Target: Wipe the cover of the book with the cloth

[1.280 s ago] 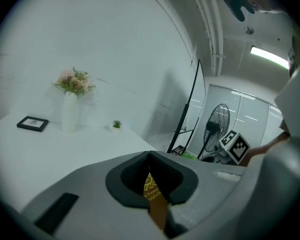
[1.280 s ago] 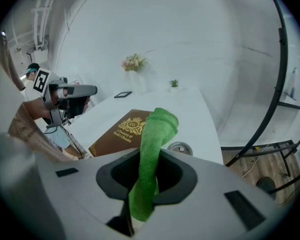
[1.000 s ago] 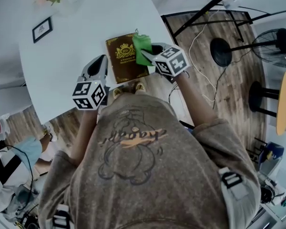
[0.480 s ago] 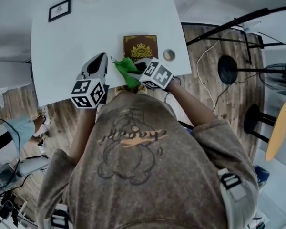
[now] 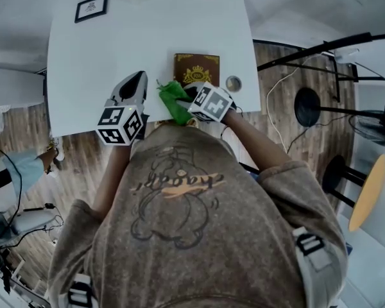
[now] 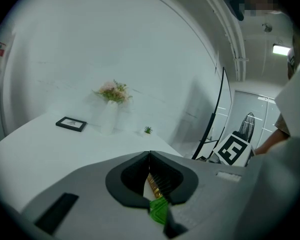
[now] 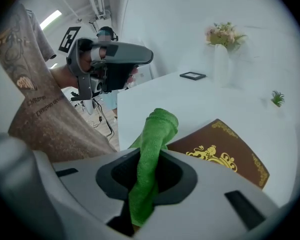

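The right gripper (image 7: pixel 149 159) pinches the cloth (image 7: pixel 157 126) by the book (image 7: pixel 225 151) — best to press it flat on top and sweep evenly (left gripper (image 6: pixel 149 156), jaws together, holds nothing).

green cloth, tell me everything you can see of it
The green cloth looks like soft, nubby microfibre, bunched into a thick folded strip. The right gripper is shut on its middle, so one rounded end stands up past the jaws and the rest hangs below. It is held at the near edge of the white table, beside the brown book; whether it touches the cover is unclear.
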`<state>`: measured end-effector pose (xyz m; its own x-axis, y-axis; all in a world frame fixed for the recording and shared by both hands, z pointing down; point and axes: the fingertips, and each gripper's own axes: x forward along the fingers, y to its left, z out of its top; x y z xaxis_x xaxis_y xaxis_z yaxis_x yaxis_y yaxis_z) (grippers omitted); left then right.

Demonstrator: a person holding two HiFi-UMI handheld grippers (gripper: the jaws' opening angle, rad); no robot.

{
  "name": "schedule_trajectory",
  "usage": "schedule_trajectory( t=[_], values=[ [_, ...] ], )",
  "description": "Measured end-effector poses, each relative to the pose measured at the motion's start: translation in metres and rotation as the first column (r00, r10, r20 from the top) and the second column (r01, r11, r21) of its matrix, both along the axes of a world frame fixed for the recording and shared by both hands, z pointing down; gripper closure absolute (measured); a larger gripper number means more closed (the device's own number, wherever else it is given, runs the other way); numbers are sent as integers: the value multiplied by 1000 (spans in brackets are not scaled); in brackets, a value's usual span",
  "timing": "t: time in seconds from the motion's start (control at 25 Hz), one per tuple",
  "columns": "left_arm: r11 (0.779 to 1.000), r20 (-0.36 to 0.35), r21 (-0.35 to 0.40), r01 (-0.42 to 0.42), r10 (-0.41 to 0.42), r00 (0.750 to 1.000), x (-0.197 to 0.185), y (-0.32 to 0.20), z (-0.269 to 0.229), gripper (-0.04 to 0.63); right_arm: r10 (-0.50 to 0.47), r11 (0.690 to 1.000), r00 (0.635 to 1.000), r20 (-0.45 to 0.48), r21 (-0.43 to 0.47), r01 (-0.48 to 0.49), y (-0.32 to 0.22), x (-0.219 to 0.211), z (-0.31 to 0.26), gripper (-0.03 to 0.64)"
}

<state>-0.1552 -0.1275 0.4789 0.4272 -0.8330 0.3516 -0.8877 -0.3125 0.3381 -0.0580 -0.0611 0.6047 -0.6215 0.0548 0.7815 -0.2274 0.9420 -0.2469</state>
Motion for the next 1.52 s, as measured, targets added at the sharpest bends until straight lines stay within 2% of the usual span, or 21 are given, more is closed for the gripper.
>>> schedule_trajectory(
  t=[0.8,1.0,1.12,1.28,1.36,1.52],
  values=[
    [999,4,-8,31,-31,1000,-11,-12,2,591,188,981,982,-2,42,-188,-122,18,5,546],
    [999,9,-11,36,-36,999,-13,-8,2,592,256,965,967,7,49,-256,-149,32,2,546],
    [999,13,-15,37,-36,999,-14,-5,2,591,299,950,954,-7,101,-297,-167,45,-2,546],
    [999,13,-17,31,-31,999,-9,-1,1,591,371,914,928,-22,187,-361,-187,69,-9,549],
    [1000,12,-17,25,-25,1000,-7,1,1,591,390,907,921,7,170,-385,-187,75,-17,549],
    [1000,4,-20,-2,2,1000,3,1,3,591,353,929,933,74,88,-359,-160,77,-35,549]
  ],
)
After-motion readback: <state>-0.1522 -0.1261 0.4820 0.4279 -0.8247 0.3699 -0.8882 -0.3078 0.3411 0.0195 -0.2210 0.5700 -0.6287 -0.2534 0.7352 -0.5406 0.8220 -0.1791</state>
